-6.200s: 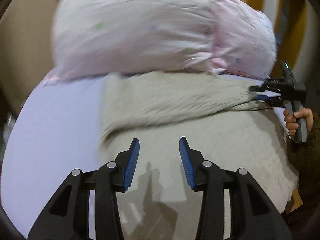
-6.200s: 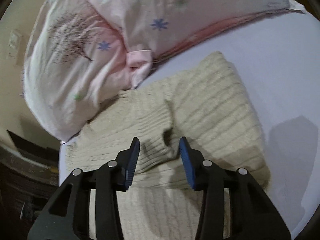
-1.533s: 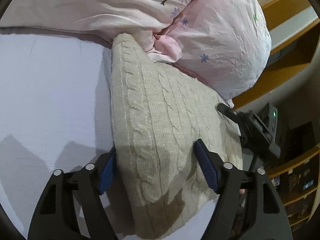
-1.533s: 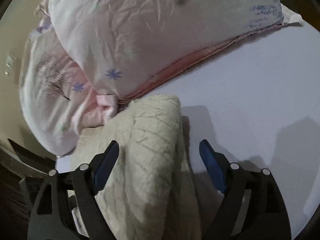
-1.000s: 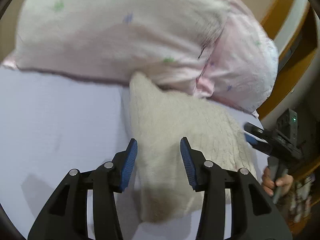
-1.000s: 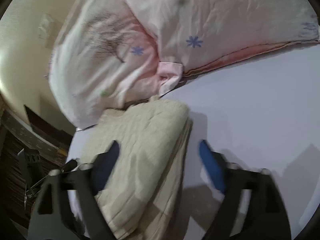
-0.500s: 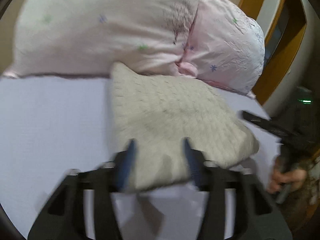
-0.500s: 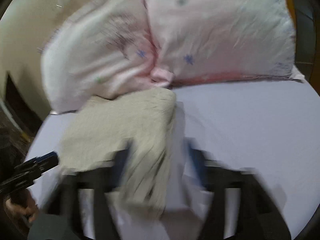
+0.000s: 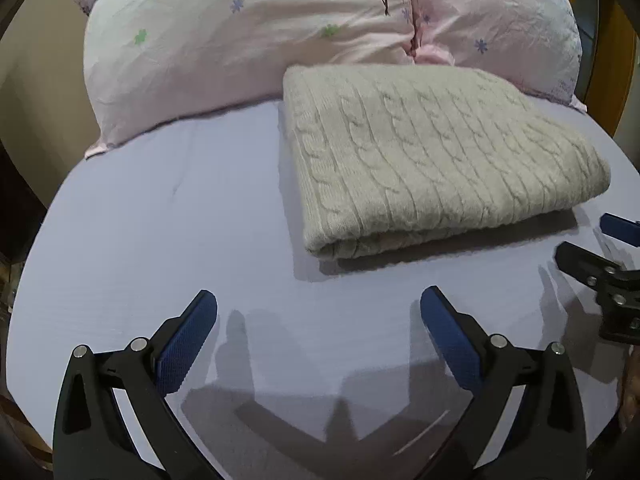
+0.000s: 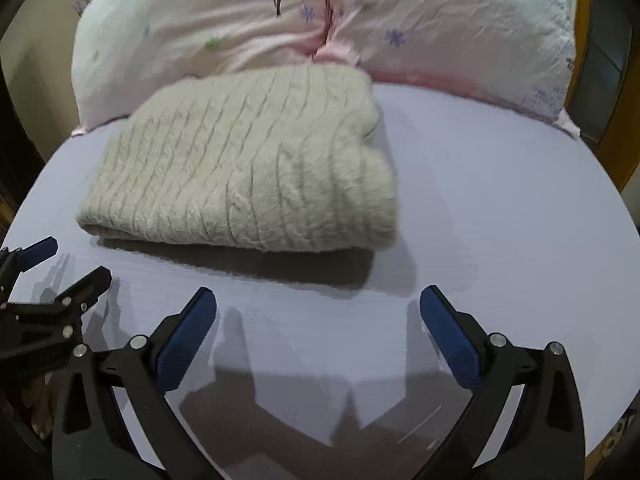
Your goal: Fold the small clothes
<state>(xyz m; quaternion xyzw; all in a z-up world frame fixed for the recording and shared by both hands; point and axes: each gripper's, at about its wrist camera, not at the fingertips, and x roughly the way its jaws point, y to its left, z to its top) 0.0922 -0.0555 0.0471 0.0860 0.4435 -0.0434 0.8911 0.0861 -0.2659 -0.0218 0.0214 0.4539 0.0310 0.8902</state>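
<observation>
A cream cable-knit sweater (image 9: pixel 432 160) lies folded into a thick rectangle on the lilac bed sheet (image 9: pixel 160 240), its far edge against the pillows. It also shows in the right wrist view (image 10: pixel 248 168). My left gripper (image 9: pixel 318 332) is open and empty, held above the sheet short of the sweater's near fold. My right gripper (image 10: pixel 318 332) is open and empty, also short of the sweater. The right gripper shows at the right edge of the left wrist view (image 9: pixel 600 248). The left gripper shows at the left edge of the right wrist view (image 10: pixel 56 268).
Two pink flowered pillows (image 9: pixel 256 32) (image 9: pixel 500 28) lie along the head of the bed behind the sweater. Wooden furniture (image 9: pixel 616 60) stands past the bed's right side. Bare sheet (image 10: pixel 500 200) lies right of the sweater.
Both grippers have pulled back from the folded sweater and opened wider. The sweater now lies free on the sheet with both grippers side by side in front of it.
</observation>
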